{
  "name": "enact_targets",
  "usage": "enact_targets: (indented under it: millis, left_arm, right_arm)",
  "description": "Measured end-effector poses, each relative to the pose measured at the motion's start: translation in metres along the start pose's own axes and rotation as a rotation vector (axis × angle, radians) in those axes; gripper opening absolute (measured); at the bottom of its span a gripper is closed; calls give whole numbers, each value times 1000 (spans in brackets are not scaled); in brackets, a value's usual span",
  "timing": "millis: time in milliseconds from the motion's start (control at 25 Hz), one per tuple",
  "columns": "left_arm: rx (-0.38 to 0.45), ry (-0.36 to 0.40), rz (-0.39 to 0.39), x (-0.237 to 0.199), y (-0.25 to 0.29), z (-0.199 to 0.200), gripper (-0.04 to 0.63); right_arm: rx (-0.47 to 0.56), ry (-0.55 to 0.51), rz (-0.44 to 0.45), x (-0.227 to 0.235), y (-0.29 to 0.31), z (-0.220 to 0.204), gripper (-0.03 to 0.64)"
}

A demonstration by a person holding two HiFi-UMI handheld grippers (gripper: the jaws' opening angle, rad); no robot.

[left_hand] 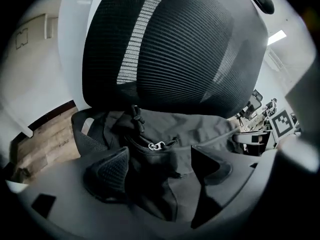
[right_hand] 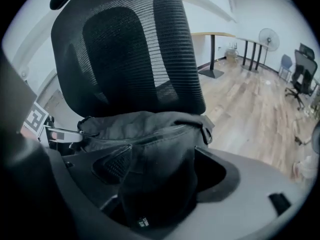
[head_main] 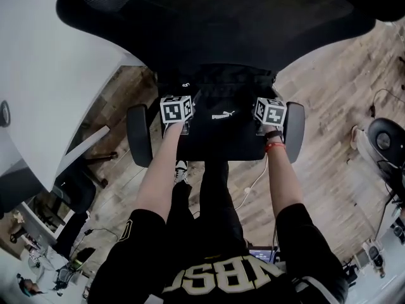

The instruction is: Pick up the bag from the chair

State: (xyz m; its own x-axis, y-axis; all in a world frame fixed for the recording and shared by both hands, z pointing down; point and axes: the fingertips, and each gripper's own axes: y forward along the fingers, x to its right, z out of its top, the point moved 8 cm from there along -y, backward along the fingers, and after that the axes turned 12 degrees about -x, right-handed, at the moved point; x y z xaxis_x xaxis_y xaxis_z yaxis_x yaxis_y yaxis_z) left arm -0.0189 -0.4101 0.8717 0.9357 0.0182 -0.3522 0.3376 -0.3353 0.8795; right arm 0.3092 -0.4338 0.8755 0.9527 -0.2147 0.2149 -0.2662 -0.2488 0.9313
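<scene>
My left tongs (left_hand: 159, 160) and right tongs (right_hand: 161, 158) each clamp a fold of the soft bag (head_main: 221, 126) on the chair (head_main: 215, 24); I expect light, sagging cloth.

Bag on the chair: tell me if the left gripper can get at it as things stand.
Likely yes: the left gripper sits right at the bag, fabric bunched between its jaws, nothing in the way; the chair back stands behind.

The bag (head_main: 221, 116) lies on the chair (head_main: 209, 24) seat, before the backrest and between the armrests (head_main: 138, 135). The left gripper (left_hand: 159, 170) sits at its left end and the right gripper (right_hand: 159, 171) at its right end, with the bag's fabric between each one's jaws.
</scene>
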Motion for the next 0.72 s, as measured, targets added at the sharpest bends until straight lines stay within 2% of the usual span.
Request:
enact_targets:
  millis: [80,160,200,240,400,560,720]
  left_arm:
    - [7,-2,13,-3,7,0,396]
    - [12,16,46,-5,10,-1,390]
    - [16,28,68,-6,11,-1,342]
    - [20,36,87,-6,10,0,235]
    - [-11,52,108,-3,-1,1,110]
    - [-16,65,101,12,-18,2,78]
    - [8,67,94,15,-38,3,74]
  right_arm:
    - [-4,3,11,1,10,-2,380]
    - [-4,-10,9,-2,14,-3,325]
    - [-2,-18,5,-4,16,-2,298]
    - [-1,-22,4,-6,17,-2,273]
    - [-10,-11,66,-17,10,0,153]
    - [11,-20,52,-27,-18,10,54]
    - [45,20,81,-41,-28,9,38]
